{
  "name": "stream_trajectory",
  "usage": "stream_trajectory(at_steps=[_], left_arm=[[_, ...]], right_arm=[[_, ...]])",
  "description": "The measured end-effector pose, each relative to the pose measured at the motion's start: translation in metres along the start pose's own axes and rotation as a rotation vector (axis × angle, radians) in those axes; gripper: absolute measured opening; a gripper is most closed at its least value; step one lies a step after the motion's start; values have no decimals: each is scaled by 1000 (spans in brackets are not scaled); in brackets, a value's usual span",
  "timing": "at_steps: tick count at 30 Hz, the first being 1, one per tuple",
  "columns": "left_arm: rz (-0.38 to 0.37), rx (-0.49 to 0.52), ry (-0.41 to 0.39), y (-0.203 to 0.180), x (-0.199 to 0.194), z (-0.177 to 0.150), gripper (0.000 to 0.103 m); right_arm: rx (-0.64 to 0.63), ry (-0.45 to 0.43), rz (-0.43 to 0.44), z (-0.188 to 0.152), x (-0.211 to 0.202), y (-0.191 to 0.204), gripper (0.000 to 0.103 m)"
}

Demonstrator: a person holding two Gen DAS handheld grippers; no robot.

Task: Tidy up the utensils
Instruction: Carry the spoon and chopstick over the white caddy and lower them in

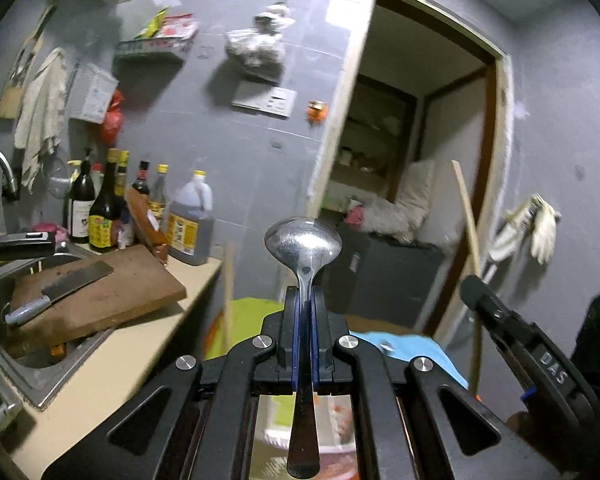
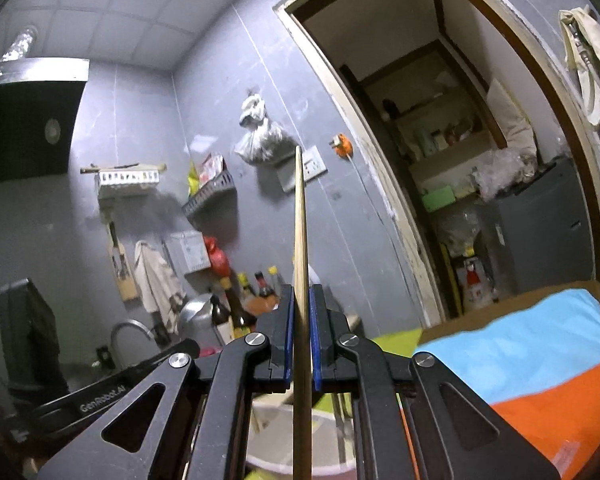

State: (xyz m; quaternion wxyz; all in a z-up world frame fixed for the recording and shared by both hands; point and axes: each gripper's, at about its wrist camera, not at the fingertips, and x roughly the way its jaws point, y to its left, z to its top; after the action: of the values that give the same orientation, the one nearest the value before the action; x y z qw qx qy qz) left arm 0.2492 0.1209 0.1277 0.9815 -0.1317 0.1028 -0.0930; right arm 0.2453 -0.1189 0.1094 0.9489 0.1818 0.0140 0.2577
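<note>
1. The left gripper (image 1: 305,300) is pinched tight on a metal spoon (image 1: 303,245); the handle runs back between the blue pads and the bowl sticks out past the fingertips, raised in the air in front of the grey tiled wall (image 1: 228,128)
2. The right gripper (image 2: 300,300) is clamped on a wooden chopstick (image 2: 299,216), which passes between its pads and points forward and up towards the wall socket (image 2: 314,166)
3. In the left wrist view, a counter (image 1: 112,360) lies to the left, carrying a wooden cutting board (image 1: 112,284) with a cleaver (image 1: 60,290) on top, partly over the sink (image 1: 28,360)
4. Sauce bottles (image 1: 104,208) stand against the wall behind the board
5. An open doorway (image 1: 412,168) fills the right side of both views
6. The right gripper's black body also shows at the right edge of the left view
</note>
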Motion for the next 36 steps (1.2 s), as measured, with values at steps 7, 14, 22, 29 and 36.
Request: stream_trajectory(at_steps=[7,14,22,29,36], left_arm=[[77,-45,-53,38,25,0,3],[115,-31,-113,40,36,-19,3],[130,-22,-153,33,34,-42,3],[124,20,-128,27,32,-51,3],[120,26,-75,26,30,-60,3]], right_arm=[[-61,-75,-99,-16,21,1,5],[-149,-124,-163,-38,30,4,5],[-184,-83,-199,-60,40,0,5],[-199,-5,-203,-66,40,4,5],[-204,48,-183,-67,33,5,6]])
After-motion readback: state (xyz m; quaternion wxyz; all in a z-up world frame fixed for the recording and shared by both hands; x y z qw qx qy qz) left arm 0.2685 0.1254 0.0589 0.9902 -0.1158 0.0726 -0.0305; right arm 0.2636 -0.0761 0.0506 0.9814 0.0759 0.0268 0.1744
